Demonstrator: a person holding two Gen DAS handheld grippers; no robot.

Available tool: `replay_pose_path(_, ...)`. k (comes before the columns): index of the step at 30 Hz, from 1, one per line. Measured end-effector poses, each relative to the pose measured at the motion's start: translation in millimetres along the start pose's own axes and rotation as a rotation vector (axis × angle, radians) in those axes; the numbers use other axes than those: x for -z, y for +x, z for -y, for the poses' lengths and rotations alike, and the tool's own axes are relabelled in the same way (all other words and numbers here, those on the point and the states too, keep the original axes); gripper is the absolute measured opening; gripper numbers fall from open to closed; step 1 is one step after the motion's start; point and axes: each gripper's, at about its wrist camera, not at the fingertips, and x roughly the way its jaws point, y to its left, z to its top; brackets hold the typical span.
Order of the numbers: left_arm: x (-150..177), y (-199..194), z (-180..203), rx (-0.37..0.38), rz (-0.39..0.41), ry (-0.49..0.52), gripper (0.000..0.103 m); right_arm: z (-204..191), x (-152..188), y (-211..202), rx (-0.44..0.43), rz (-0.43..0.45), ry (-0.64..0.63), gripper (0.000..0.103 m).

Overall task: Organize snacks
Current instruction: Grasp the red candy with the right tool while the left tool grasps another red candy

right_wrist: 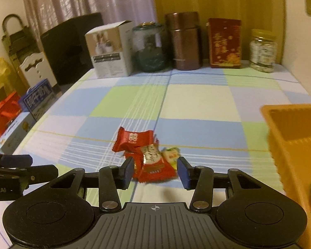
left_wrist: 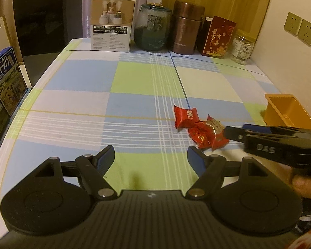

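On the checked tablecloth (right_wrist: 197, 103) a pile of red snack packets (right_wrist: 151, 159) is seen — the right gripper (right_wrist: 155, 171) is placed narrowly around it, pads apart from it; the left gripper (left_wrist: 151, 159) is held wide, empty.

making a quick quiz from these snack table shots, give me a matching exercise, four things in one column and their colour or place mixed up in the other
Things:
1. thermos flask
2. storage basket
3. snack packets
4. plastic jar

Colour or place:
A. orange, at the right edge of the table
B. clear with a yellow lid, last on the right in the back row
C. copper brown, upright in the back row
D. mostly red, lying between the right gripper's jaws

Pairs: 1-C, 2-A, 3-D, 4-B
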Motion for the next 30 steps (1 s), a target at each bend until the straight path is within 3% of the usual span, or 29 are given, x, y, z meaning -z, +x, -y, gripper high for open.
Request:
replay_pose_path(3, -1.9, 5.6, 0.4, 0.004, -0.002, -0.006, 0.075, -0.7, -1.7, 14.3, 0.0, -0.008, -0.019, 0.037)
replay_pose_path(15, -3.1, 24.2, -2.8, 0.004, -0.018, -0.009, 0.075, -8.0, 2.8, 49.6, 0.033, -0.059, -0.122, 0.036)
replay_pose_path(16, -2.2, 25.2, -3.0, 0.002, -0.021, -0.009, 0.075, -8.2, 3.2, 49.9, 0.037, -0.057, -0.126, 0.032)
replay_pose_path(24, 1.1, 33.0, 4.3, 0.034, -0.031, -0.004, 0.074, 0.6, 4.3, 19.7, 0.029, -0.042, -0.055, 0.024)
replay_pose_path(30, -0.1, 47.8, 23.6, 0.073, -0.024, 0.021, 0.069, 23.1, 13.4, -11.9, 0.12, -0.055, 0.05, 0.024)
